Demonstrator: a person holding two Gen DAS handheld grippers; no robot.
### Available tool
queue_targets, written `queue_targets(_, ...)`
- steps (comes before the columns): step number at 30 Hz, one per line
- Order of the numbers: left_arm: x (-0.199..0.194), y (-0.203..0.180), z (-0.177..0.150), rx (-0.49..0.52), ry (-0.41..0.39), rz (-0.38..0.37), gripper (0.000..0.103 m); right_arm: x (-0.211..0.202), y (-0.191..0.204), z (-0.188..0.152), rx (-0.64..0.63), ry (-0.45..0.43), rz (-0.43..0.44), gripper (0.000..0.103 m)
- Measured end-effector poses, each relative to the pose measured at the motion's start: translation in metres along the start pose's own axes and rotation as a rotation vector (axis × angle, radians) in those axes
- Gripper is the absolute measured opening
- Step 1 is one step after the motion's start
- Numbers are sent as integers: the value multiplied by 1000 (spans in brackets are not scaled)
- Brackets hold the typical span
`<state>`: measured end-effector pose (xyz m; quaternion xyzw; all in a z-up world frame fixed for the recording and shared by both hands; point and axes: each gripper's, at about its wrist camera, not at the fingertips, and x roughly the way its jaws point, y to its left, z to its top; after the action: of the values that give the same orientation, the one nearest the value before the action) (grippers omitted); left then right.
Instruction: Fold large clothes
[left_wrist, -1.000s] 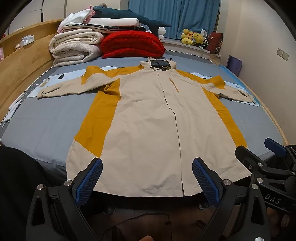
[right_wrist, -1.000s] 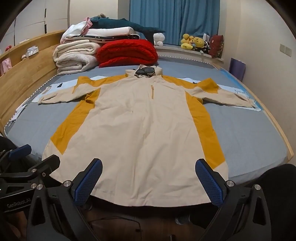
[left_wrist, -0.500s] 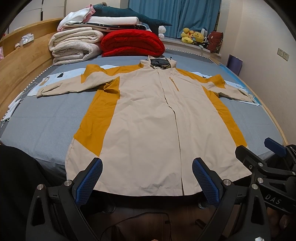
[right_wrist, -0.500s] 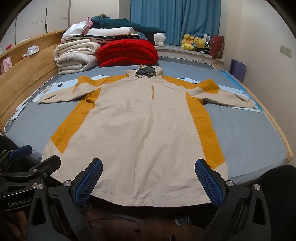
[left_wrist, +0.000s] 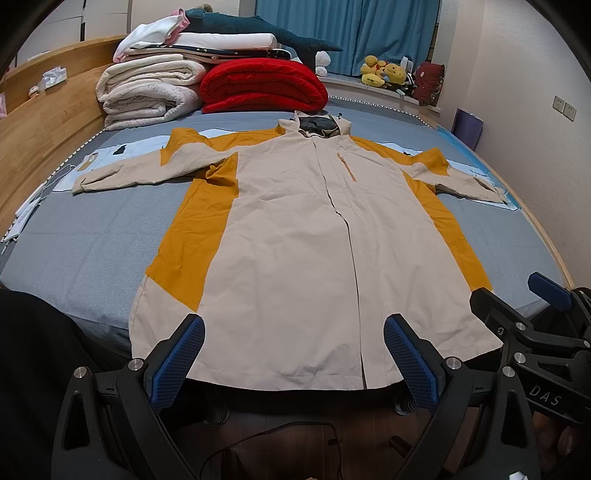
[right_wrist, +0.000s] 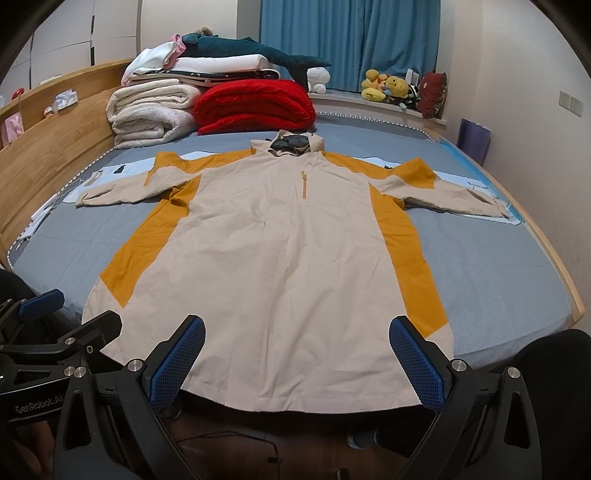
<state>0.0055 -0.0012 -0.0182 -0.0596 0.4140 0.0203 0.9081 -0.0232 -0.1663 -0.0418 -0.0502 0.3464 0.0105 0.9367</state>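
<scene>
Your big jacket (left_wrist: 295, 240) lies flat in the middle of the frame on the blue bed (left_wrist: 81, 240), both sleeves spread out wide. Your left gripper (left_wrist: 293, 360) and right gripper (right_wrist: 295, 358) sit low in the frame, both wide apart, holding nothing.

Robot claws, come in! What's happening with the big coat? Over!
Left claw open, empty. Right claw open, empty. Coat flat on the bed, sleeves spread, unfolded. Nothing on it; folded blankets stacked beyond the hood. Over.
</scene>
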Motion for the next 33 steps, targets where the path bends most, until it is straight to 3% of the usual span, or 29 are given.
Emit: queue_targets(33,-4,-3,-3,2,-23,-7,97,0,1,-1,-7,0,-1,99)
